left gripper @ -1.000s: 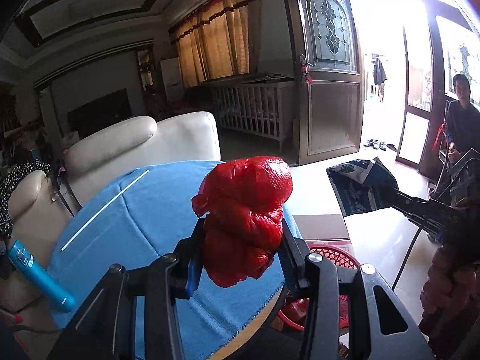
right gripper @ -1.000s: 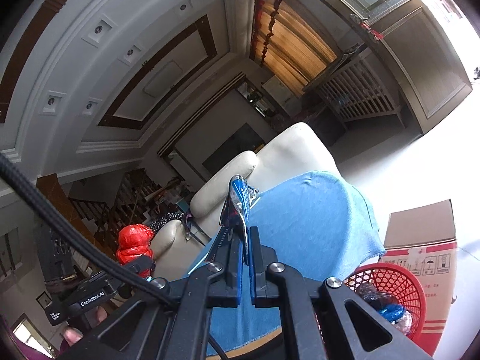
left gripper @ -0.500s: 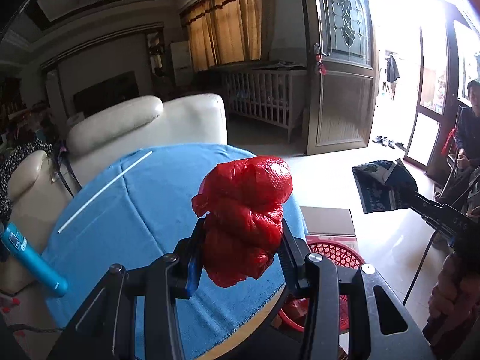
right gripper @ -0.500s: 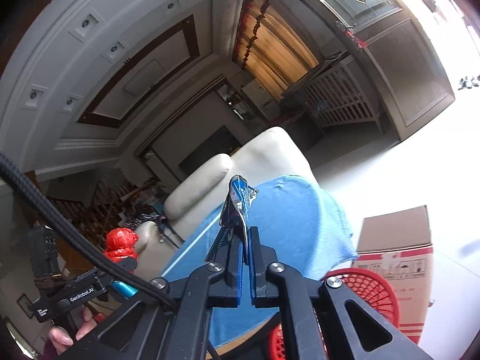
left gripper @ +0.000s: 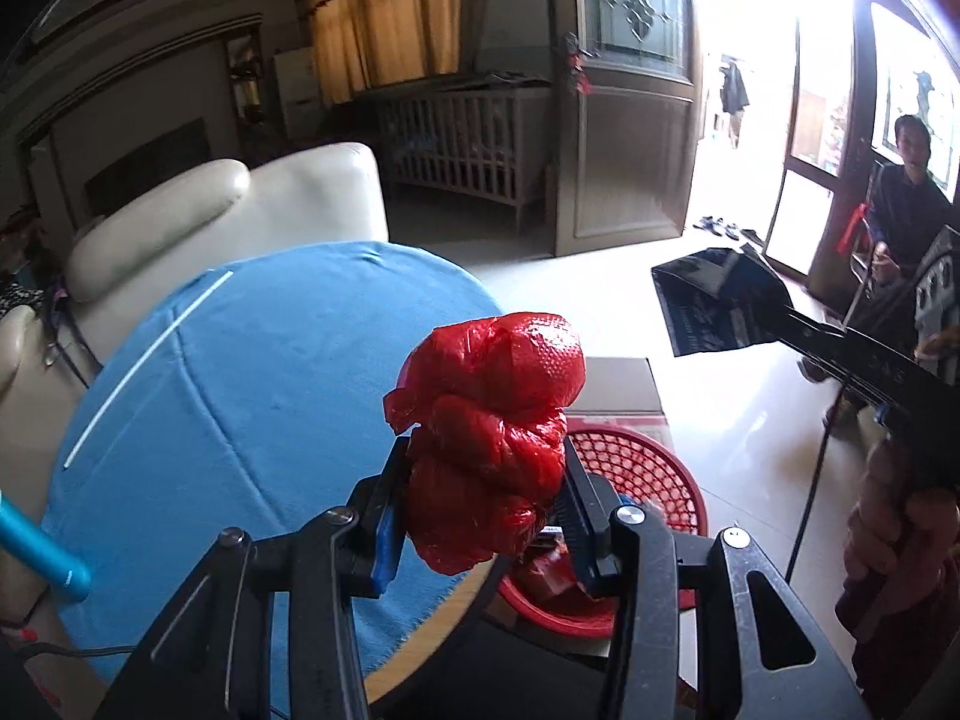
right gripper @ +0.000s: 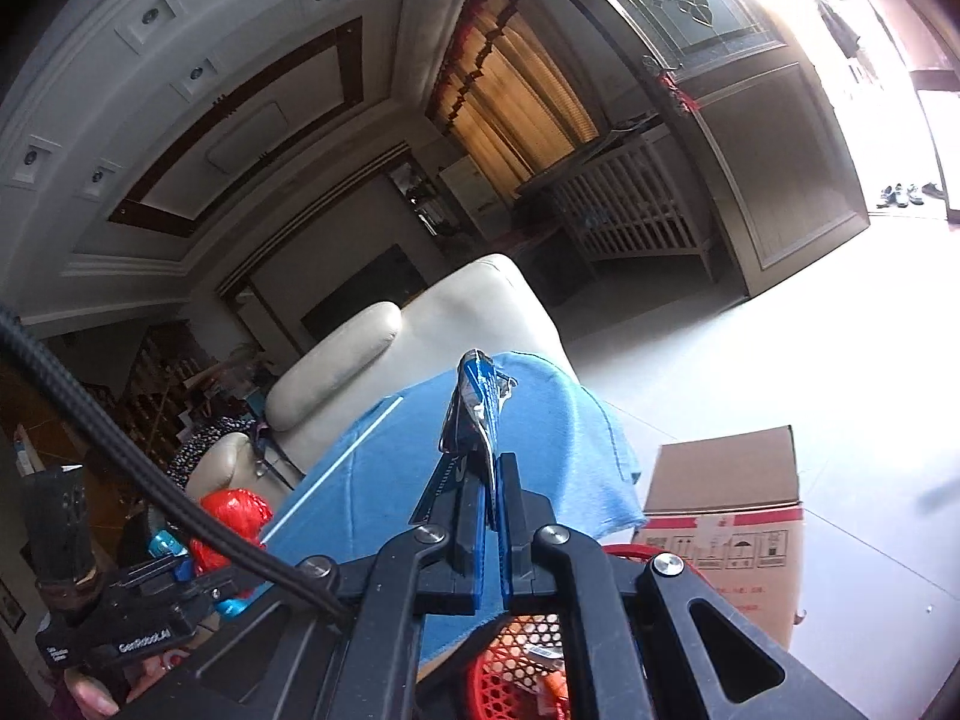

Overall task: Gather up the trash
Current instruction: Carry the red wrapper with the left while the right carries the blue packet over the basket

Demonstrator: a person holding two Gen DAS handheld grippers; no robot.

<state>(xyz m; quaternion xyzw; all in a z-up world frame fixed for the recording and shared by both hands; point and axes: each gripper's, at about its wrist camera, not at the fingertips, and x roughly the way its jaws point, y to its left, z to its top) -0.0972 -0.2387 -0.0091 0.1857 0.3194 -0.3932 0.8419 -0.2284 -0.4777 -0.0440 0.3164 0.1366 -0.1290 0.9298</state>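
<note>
Going left to right here: on the far left of the counter (left gripper: 252,396), which has a blue cloth over it, a thin white straw (left gripper: 144,366) lies on the cloth and looks like trash not yet picked up. Next, the left claw (left gripper: 480,498) is clamped on a crumpled red plastic bag (left gripper: 489,438), squeezing it from both sides with most of the wad bulging above the fingers. Just past the counter edge, low and to the right, sits the red mesh basket (left gripper: 648,468) on the floor next to a cardboard box (right gripper: 726,498), and it already has some stuff in it. Further right, the right claw (right gripper: 483,516) is shut tight on a flat blue snack wrapper (right gripper: 474,420) standing up on edge between the fingers. So 2 pieces are in hand and I'd say the step now is the drop. My take on doing it well: get each claw properly over the middle of the basket before letting go, not just near the rim, because both items are light and can drift or catch on the mesh. Go low, tip the fingers down, and open wide; the bag may cling to a pad, so a small shake helps. Drop 1 at a time so the claws don't bump.
</note>
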